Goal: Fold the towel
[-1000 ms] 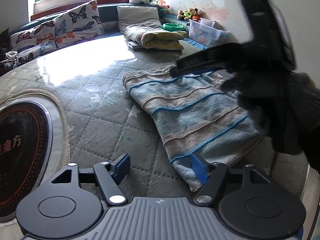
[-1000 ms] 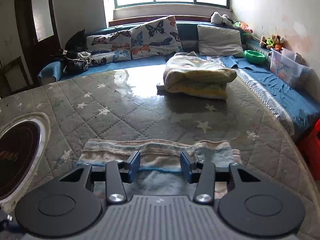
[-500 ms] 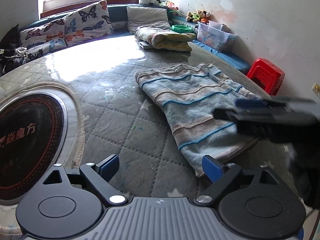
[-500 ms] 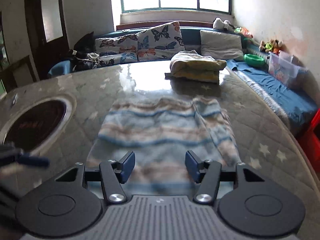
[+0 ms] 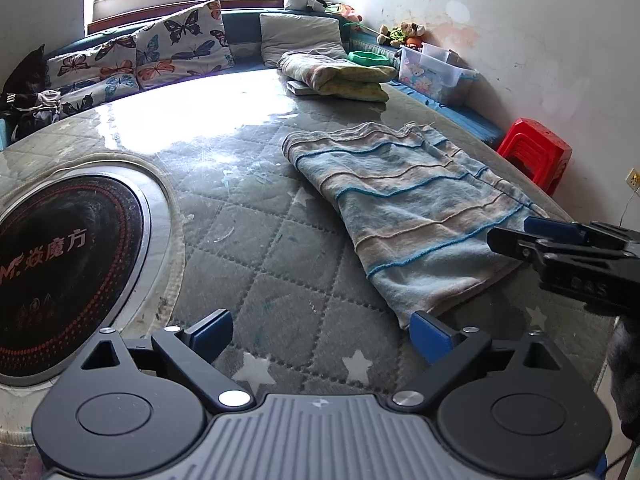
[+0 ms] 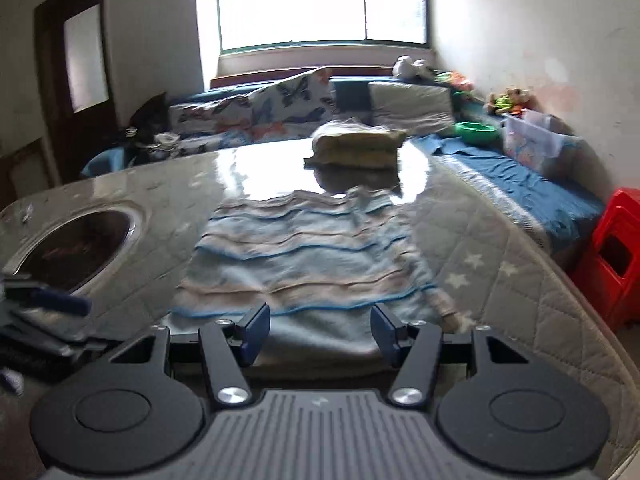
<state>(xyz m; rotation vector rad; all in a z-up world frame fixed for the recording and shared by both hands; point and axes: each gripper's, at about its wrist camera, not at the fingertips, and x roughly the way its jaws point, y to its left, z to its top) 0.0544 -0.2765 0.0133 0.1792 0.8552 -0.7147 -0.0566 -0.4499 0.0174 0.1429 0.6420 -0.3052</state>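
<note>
On the quilted tabletop (image 5: 260,248) the striped towel (image 5: 404,216) lies flat, folded into a long rectangle, its near short edge close to the table's rim. The left hand-held gripper (image 5: 322,336) hovers low over the tabletop with its blue pads spread wide and empty; the towel's near corner lies just beside its right pad. In the right wrist view the right hand-held gripper (image 6: 318,328) is also spread and holds nothing, poised above the towel's near edge; that view is blurred. A round black cooktop (image 5: 60,264) is set into the tabletop to the left of the towel. A folded blanket (image 5: 336,78) rests at the far side, and a red stool (image 5: 536,152) stands by the wall.
</note>
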